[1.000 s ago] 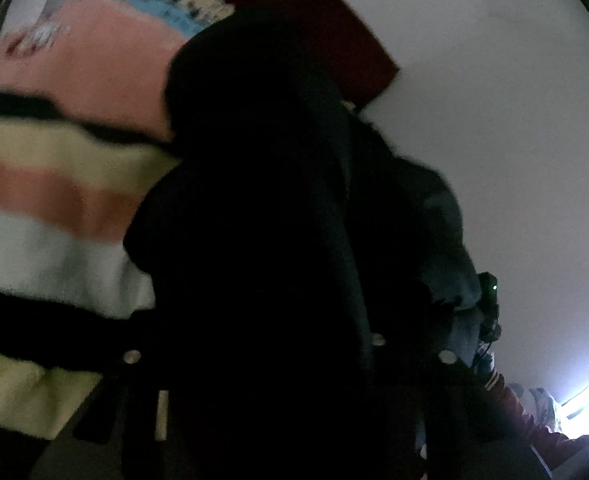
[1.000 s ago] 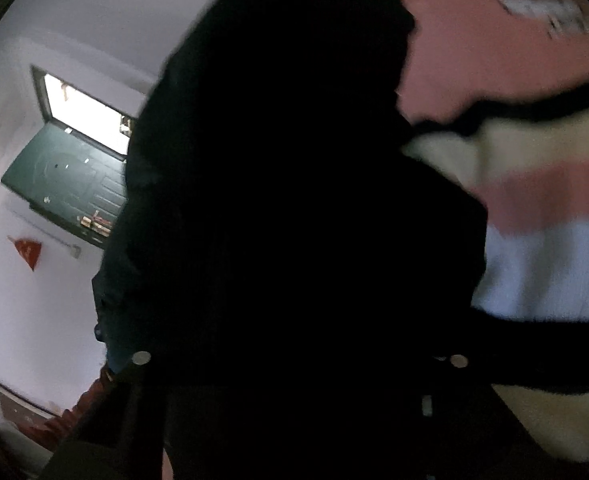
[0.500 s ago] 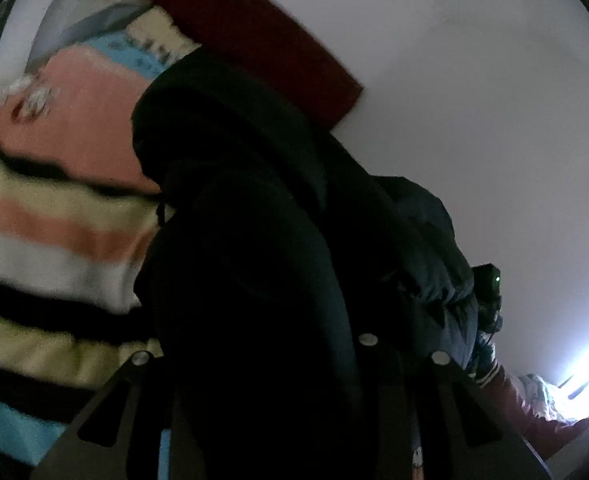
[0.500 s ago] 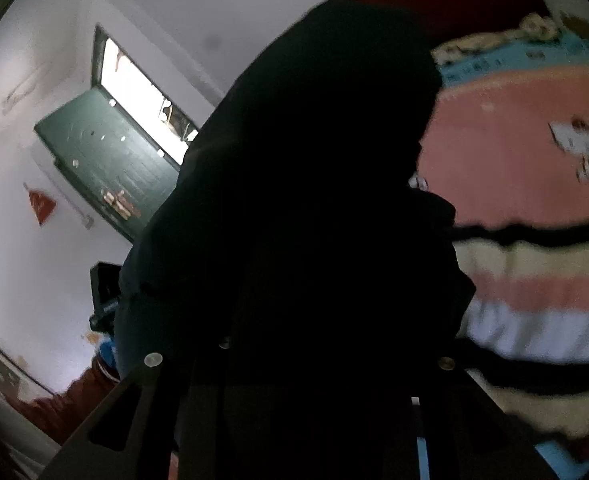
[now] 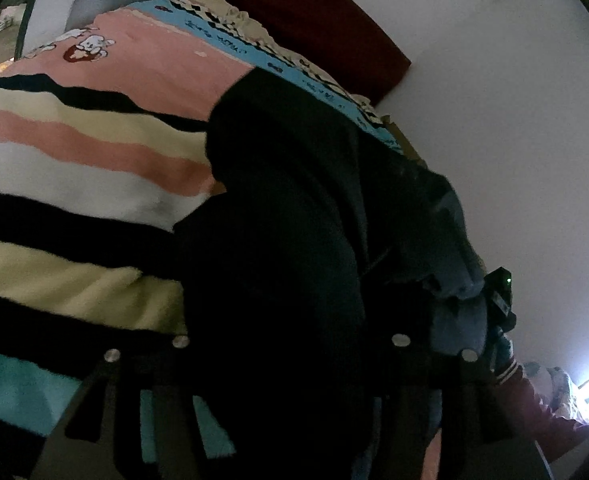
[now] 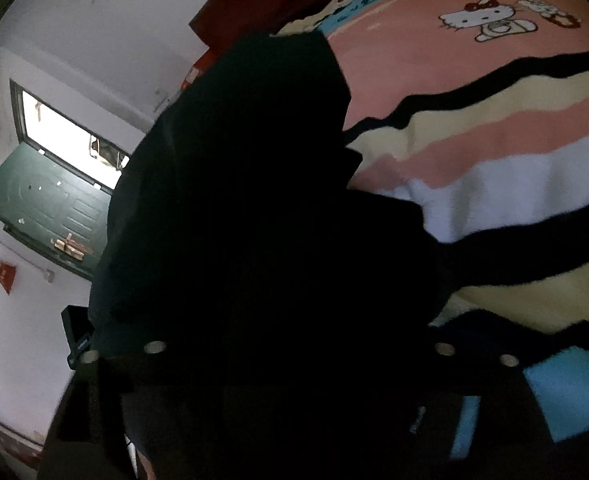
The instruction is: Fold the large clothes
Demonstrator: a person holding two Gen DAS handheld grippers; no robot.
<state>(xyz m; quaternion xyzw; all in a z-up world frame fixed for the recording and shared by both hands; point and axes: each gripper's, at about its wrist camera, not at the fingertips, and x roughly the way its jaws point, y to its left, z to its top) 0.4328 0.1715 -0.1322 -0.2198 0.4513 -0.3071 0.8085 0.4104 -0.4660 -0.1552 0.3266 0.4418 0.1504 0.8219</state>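
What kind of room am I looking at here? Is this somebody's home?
Most likely a bedroom in a home. A fleecy striped blanket with a cartoon cat print covers what looks like a bed, a dark red headboard-like panel stands against the plain white wall, and a green panelled door stands open.

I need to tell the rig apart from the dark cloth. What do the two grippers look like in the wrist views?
Left gripper and right gripper look alike: black angular finger frames with cut-out slots, each carrying round silver bolt heads. No cables or markings show; the dim light hides finer detail.

Black gripper fingers, silver screws, striped-cuff red sleeve
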